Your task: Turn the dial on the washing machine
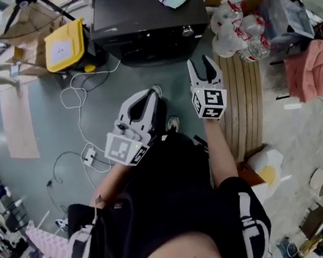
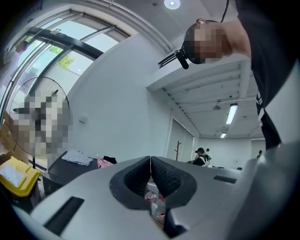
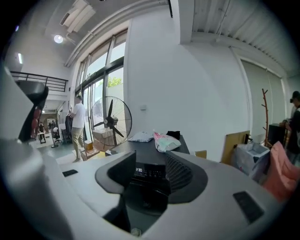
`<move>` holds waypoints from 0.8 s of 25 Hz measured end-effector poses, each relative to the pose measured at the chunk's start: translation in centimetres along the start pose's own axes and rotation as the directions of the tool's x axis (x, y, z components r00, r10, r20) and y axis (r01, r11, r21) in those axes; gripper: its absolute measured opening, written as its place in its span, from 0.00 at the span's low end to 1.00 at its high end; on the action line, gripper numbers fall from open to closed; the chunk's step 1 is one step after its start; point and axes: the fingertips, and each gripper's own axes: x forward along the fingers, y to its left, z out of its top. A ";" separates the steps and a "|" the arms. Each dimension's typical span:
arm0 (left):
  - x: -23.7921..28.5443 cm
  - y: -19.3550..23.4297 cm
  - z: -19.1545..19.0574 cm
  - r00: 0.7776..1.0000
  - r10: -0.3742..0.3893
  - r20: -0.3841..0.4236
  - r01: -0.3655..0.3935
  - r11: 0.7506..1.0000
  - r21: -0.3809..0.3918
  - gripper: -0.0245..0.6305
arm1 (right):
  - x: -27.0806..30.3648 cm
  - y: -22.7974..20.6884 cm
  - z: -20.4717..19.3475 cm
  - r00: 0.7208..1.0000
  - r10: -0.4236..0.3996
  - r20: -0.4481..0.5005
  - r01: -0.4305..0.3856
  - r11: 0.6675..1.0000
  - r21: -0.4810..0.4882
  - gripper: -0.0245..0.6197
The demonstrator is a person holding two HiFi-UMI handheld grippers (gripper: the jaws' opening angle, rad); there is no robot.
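1. While we look down in the head view, our right hand-held gripper [image 1: 199, 63] stands spread with nothing between its jaws, pointing toward 12 o'clock at the black washing machine [image 1: 147, 16].
2. The dial [image 1: 187, 32] sits at the machine's front edge, at 12 o'clock from that gripper and apart from it.
3. Our left hand-held gripper [image 1: 154, 91] lies at 8 o'clock from the right one. Its jaws are pressed together and hold nothing.
4. Only the right gripper view shows the machine's lit display [image 3: 139, 169], framed in the jaw gap, and a standing fan [image 3: 111, 121] at 10 o'clock.
5. Only the head view shows the dial, and a yellow case [image 1: 65, 47] at 9 o'clock from the machine.
6. The left gripper view tilts up to a ceiling light [image 2: 172, 3].
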 end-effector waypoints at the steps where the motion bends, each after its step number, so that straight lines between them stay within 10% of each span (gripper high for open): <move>1: 1.8 1.2 -0.4 1.000 -0.008 -0.008 0.008 1.000 0.000 0.07 | 2.3 -0.6 -1.0 1.000 -0.004 -0.028 0.004 1.000 -0.009 0.37; 11: 17.0 12.8 -5.8 0.996 -0.048 -0.081 0.046 0.999 -0.026 0.07 | 23.9 -9.5 -13.3 0.962 -0.157 -0.223 0.101 0.965 -0.244 0.50; 20: 20.6 17.7 -11.8 0.992 -0.048 -0.117 0.040 0.997 -0.067 0.07 | 32.9 -12.0 -21.6 0.928 -0.251 -0.274 0.130 0.910 -0.393 0.52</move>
